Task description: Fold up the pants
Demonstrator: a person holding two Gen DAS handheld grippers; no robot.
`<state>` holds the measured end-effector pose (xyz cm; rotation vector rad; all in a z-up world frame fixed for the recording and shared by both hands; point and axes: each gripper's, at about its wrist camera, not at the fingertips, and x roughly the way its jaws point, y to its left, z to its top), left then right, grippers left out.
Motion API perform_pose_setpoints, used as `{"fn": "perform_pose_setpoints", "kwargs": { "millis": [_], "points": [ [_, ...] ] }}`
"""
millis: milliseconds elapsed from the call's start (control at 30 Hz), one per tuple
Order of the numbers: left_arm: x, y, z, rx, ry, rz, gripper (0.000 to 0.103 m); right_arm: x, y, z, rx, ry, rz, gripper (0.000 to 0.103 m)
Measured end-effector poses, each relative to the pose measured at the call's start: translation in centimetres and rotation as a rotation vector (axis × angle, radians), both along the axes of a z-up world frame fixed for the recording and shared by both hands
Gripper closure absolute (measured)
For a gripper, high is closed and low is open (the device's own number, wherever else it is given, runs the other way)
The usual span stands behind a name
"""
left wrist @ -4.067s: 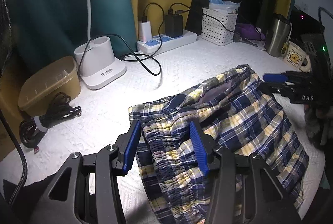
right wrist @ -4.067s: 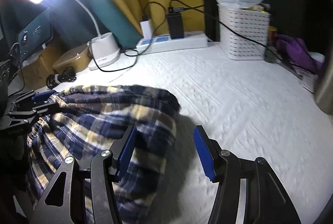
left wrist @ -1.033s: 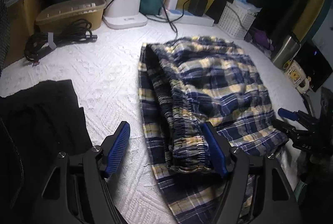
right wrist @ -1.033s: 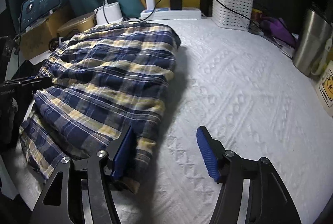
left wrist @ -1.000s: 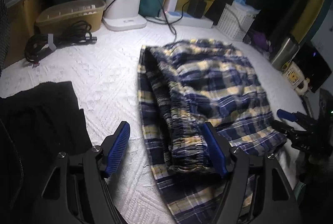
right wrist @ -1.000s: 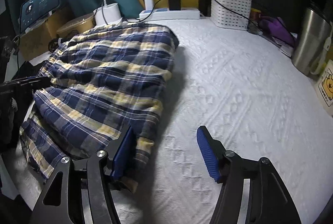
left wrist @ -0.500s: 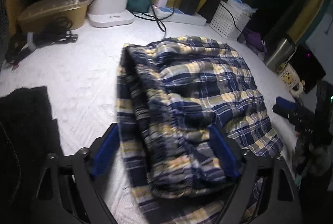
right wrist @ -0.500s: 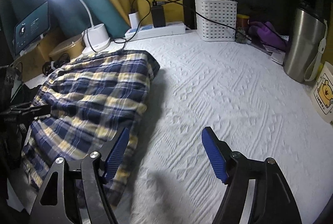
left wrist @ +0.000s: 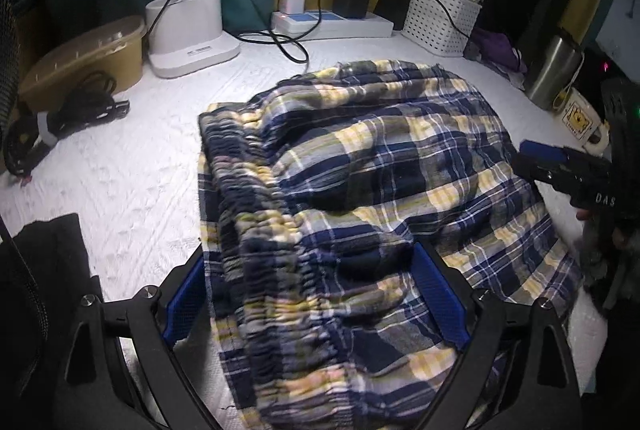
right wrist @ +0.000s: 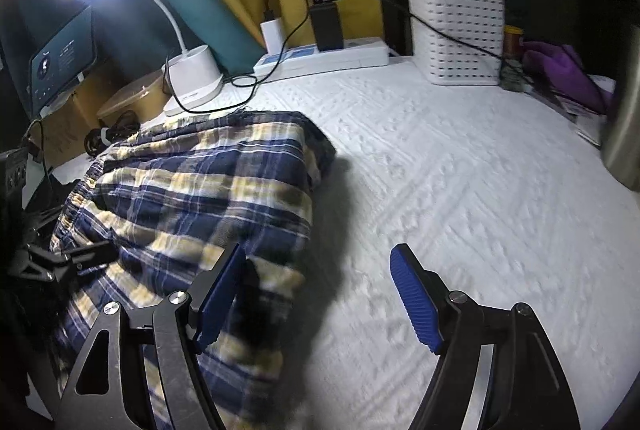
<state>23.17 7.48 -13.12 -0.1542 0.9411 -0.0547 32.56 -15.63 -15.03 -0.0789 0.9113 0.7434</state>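
The plaid pants (left wrist: 360,190), blue, yellow and white, lie folded in a thick stack on the white textured table (left wrist: 120,170), elastic waistband to the left. My left gripper (left wrist: 316,302) is open, its blue pads wide apart with the near waistband end of the pants between them. My right gripper (right wrist: 316,298) is open at the pants' (right wrist: 208,190) right edge; its left pad is over the cloth, its right pad over bare table (right wrist: 460,190). The right gripper also shows in the left wrist view (left wrist: 560,166).
At the back stand a white lamp base (left wrist: 188,26), a power strip with chargers (left wrist: 332,22), a white basket (left wrist: 440,18), a tan lidded box (left wrist: 80,58) and a coiled cable (left wrist: 72,110). A steel tumbler (left wrist: 552,70) and mug (left wrist: 576,114) stand right. Black cloth (left wrist: 44,270) lies left.
Both grippers have moved closer in over the pants since half a second ago. The left pads now straddle the waistband stack. Both stay open; the pants lie as before.
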Motion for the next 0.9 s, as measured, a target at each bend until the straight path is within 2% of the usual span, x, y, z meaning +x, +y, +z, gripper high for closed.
{"fn": "perform_pose_setpoints", "kwargs": {
  "millis": [167, 267, 533, 733, 800, 900],
  "points": [
    [0.1, -0.6, 0.0, 0.006, -0.002, -0.034, 0.01, 0.3, 1.6, -0.3, 0.01, 0.026, 0.041, 0.025],
    [0.1, -0.8, 0.0, 0.007, -0.006, -0.042, 0.012, 0.4, 2.2, -0.3, 0.013, 0.031, 0.05, 0.017],
    [0.3, -1.3, 0.0, 0.036, -0.002, -0.045, 0.013, 0.0, 4.4, -0.3, -0.013, 0.022, 0.097, 0.011],
    [0.3, -1.5, 0.0, 0.066, 0.004, -0.044, 0.014, -0.9, 6.1, -0.2, -0.008, 0.018, 0.181, 0.011],
    [0.2, -1.5, 0.1, 0.063, -0.004, -0.046, 0.02, -1.2, 6.7, 0.0, -0.009, 0.012, 0.213, 0.011],
    [0.0, -2.1, 0.2, 0.077, -0.023, -0.071, 0.035, -1.8, 7.3, 0.1, -0.034, -0.015, 0.229, 0.027]
  ]
}}
